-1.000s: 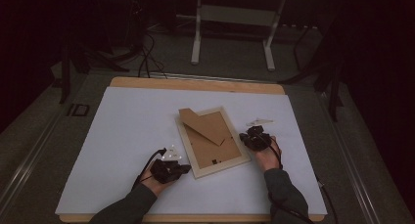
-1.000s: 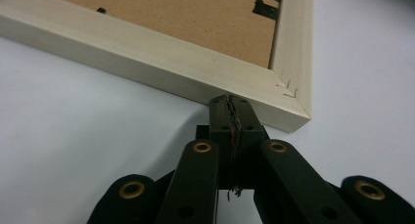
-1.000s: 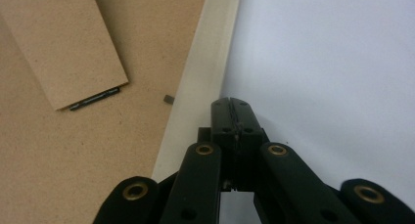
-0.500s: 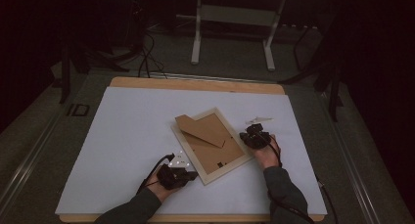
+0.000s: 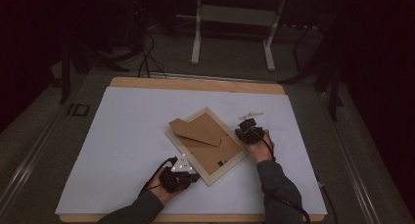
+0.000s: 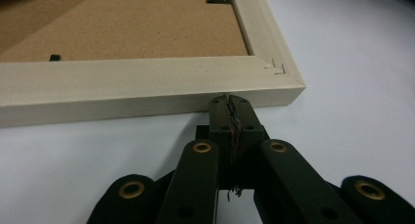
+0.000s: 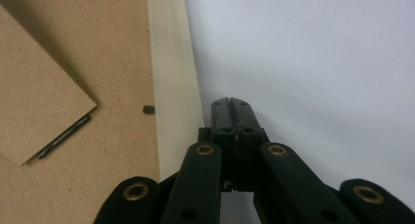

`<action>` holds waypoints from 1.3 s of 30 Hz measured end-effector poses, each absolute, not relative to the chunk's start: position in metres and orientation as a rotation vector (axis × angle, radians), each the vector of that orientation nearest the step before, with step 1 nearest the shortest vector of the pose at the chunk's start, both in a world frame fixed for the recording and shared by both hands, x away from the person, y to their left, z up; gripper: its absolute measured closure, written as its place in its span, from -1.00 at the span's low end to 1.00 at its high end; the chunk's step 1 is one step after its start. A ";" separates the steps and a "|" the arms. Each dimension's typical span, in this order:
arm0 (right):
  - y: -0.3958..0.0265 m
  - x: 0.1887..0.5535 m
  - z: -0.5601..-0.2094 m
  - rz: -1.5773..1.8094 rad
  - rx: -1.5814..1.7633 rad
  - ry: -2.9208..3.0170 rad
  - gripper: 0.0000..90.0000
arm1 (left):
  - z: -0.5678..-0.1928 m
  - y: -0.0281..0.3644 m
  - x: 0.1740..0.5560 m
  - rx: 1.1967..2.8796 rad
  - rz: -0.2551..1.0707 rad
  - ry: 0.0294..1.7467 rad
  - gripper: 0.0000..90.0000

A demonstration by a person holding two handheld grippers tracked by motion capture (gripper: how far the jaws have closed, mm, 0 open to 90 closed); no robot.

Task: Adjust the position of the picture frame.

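Pale wood frame (image 5: 207, 145) lies face-down mid-picture, brown backing up; left gripper (image 5: 182, 171) and right gripper (image 5: 248, 129), both clenched empty, flank it.

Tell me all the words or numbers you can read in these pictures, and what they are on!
"ID": white letters on the floor left of the table, in the high view.
No words or numbers can be read on the frame, its brown back or the white sheet.
Two small pencil corner marks on the frame's corner are not letters.
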State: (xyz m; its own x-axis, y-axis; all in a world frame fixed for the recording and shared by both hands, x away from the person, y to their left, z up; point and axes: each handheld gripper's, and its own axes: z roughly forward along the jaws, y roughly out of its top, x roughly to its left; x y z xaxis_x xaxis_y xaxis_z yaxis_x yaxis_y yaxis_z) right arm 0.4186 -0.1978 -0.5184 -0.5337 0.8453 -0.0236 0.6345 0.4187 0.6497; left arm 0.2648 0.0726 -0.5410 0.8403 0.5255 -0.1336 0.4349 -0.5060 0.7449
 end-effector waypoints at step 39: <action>-0.216 0.396 -0.501 0.972 1.172 2.337 1.00 | -0.519 0.089 0.272 2.111 0.201 0.713 0.99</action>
